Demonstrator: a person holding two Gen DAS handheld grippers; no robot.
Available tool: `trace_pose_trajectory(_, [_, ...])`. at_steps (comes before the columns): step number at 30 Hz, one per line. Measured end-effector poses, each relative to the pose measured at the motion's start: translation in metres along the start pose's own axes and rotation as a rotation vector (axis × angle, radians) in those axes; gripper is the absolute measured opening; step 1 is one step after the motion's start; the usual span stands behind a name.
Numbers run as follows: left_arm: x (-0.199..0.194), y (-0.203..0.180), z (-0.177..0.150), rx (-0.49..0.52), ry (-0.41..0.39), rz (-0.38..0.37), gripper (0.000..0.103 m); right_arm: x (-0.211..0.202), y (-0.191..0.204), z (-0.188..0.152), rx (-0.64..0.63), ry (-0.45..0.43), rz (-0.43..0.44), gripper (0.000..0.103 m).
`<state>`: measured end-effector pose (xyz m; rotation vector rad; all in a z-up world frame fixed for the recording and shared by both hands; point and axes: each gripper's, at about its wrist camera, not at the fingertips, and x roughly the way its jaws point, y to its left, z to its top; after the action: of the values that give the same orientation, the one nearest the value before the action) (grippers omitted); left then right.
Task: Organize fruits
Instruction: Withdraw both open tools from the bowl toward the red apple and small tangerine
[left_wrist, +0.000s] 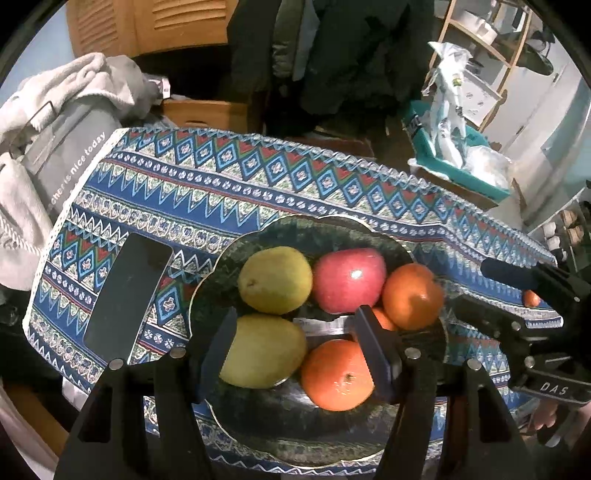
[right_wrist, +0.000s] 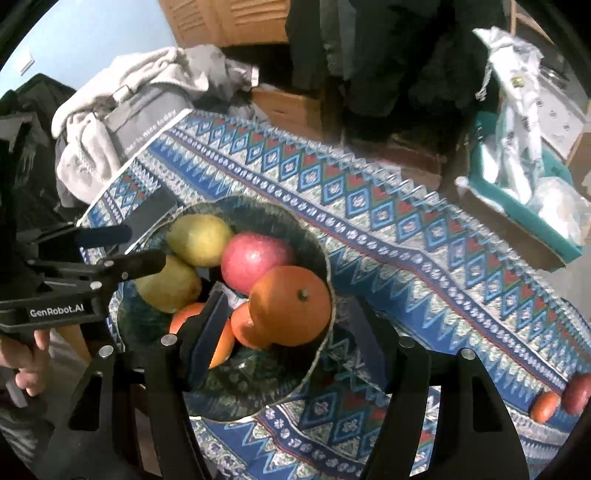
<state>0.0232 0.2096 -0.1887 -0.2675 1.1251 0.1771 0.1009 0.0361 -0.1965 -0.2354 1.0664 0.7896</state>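
Observation:
A dark green bowl (left_wrist: 280, 232) on the patterned cloth holds two yellow-green pears (left_wrist: 275, 278), a red apple (left_wrist: 349, 278) and several oranges (left_wrist: 412, 295). My left gripper (left_wrist: 299, 354) hovers open just above the near pear (left_wrist: 264, 354) and near orange (left_wrist: 336, 374), holding nothing. My right gripper (right_wrist: 288, 343) is open above the bowl's right rim (right_wrist: 325, 266), over an orange (right_wrist: 291, 304). It also shows at the right in the left wrist view (left_wrist: 517, 295). A small orange (right_wrist: 545, 406) and a red fruit (right_wrist: 578, 393) lie on the cloth at the far right.
A black phone (left_wrist: 127, 295) lies on the cloth left of the bowl. Grey and white clothes (left_wrist: 66, 110) pile up at the table's left end. A teal box with plastic bags (left_wrist: 458, 155) stands beyond the far right edge.

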Motion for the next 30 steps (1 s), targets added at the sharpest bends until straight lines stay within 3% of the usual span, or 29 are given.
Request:
trace_pose_trajectory(17, [-0.048, -0.042, 0.004, 0.089, -0.108, -0.045, 0.072, -0.077, -0.027, -0.009, 0.071, -0.097, -0.091, 0.069])
trace_pose_trajectory(21, [-0.055, -0.059, 0.007, 0.118, -0.123, -0.065, 0.077, -0.096, -0.038, -0.016, 0.096, -0.123, -0.109, 0.069])
trace_pose_trajectory(28, [-0.064, -0.094, 0.01, 0.156, -0.136, -0.1, 0.077, -0.132, -0.06, -0.034, 0.119, -0.17, -0.198, 0.069])
trace_pose_trajectory(30, [-0.066, -0.106, 0.01, 0.177, -0.142, -0.109, 0.081, -0.141, -0.068, -0.042, 0.132, -0.178, -0.224, 0.069])
